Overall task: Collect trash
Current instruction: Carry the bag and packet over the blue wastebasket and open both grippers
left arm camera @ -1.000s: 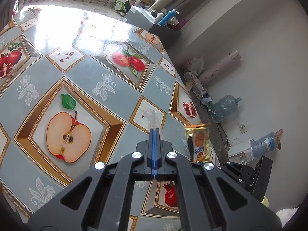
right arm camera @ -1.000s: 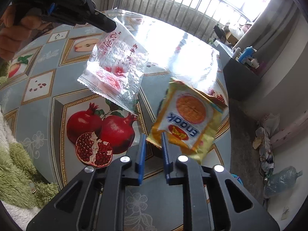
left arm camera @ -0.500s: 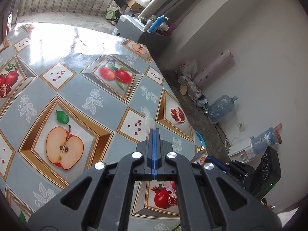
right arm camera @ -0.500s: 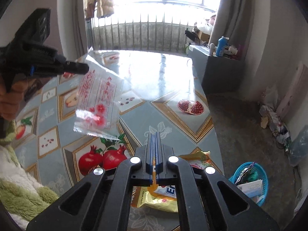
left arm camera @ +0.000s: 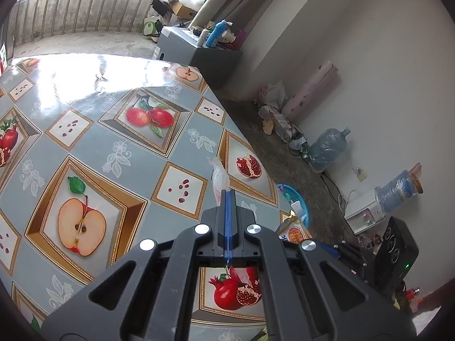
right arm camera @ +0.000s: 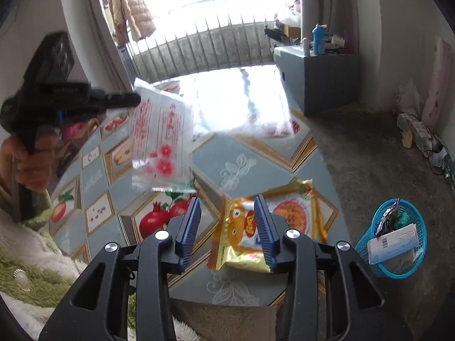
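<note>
Right gripper point(right arm camera: 227, 221) jaws opening, the yellow snack packet point(right arm camera: 273, 227) dropped near the table point(left arm camera: 119, 142) edge, short of the blue basket point(right arm camera: 398, 244); left gripper point(left arm camera: 227, 199) pinching the clear wrapper point(right arm camera: 162, 142).

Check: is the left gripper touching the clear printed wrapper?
Touching. The right wrist view shows the left gripper pinching a corner of the clear printed wrapper, which hangs from its tips above the table.

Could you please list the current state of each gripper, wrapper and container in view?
Left gripper: shut on the clear plastic wrapper with red print, held above the table.
Right gripper: jaws opening, nothing pinched.
Yellow foil snack packet: lying flat at the table edge, released.
Blue plastic basket: upright on the floor, holding trash.
</note>
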{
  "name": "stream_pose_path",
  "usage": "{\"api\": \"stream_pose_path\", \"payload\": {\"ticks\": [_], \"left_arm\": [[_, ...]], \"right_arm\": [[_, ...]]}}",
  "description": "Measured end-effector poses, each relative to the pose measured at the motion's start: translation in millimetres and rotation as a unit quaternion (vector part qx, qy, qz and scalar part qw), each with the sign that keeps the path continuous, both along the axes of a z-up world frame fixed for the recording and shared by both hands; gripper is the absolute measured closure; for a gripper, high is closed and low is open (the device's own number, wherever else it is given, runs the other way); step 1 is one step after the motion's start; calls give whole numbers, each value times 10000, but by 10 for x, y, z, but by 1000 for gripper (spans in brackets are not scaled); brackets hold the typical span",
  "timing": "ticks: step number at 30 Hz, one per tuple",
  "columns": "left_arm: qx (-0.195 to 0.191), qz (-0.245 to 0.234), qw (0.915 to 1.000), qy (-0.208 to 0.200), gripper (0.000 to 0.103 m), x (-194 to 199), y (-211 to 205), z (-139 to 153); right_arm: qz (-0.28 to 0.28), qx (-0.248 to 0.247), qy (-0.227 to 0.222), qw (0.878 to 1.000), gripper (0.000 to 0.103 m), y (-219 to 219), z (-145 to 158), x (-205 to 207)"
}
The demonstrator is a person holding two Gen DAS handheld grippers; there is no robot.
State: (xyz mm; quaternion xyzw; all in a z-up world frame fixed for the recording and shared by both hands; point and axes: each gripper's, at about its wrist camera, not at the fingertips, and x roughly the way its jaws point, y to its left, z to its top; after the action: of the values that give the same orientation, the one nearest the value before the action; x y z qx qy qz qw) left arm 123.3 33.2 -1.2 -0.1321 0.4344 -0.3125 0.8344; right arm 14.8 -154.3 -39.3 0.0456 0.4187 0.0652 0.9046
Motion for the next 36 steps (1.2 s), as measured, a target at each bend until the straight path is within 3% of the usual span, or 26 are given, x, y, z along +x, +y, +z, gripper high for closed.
{"api": "stream_pose_path", "payload": {"ticks": [1,4,6,8,11,17,22,27,31,36], "left_arm": [[7,-4,10000,-1,103,-6,-8,1],[25,-19,10000,-17,103,-19,-21,18],[48,-28,10000,-43,103,-27,-29,32],[68,-38,10000,-61,103,-31,-41,41],[105,-66,9999,-79,103,-38,-84,59],[186,-387,9988,-242,103,-10,-352,207],[185,-958,9948,-305,103,114,-874,409],[51,-1747,9839,-371,103,223,-1654,594],[20,-2379,9706,-376,103,351,-2436,583],[418,-2947,9545,-180,103,577,-3562,129]], "right_arm": [[66,-170,108,9998,57,69,-87,-1],[93,-737,428,9963,56,187,-349,24],[16,-779,333,9964,56,182,-390,7],[-192,-704,335,9968,82,114,-378,24],[-361,-342,339,9982,95,-25,-374,30],[-881,834,-107,9926,99,-450,-219,-101],[-1681,1744,-926,9658,99,-1088,37,-445],[-2643,1788,-1543,9351,99,-1763,189,-868],[-3332,1473,-1594,9175,99,-2238,137,-1046],[-4078,1326,-1277,8943,99,-2838,-264,-970]]}}
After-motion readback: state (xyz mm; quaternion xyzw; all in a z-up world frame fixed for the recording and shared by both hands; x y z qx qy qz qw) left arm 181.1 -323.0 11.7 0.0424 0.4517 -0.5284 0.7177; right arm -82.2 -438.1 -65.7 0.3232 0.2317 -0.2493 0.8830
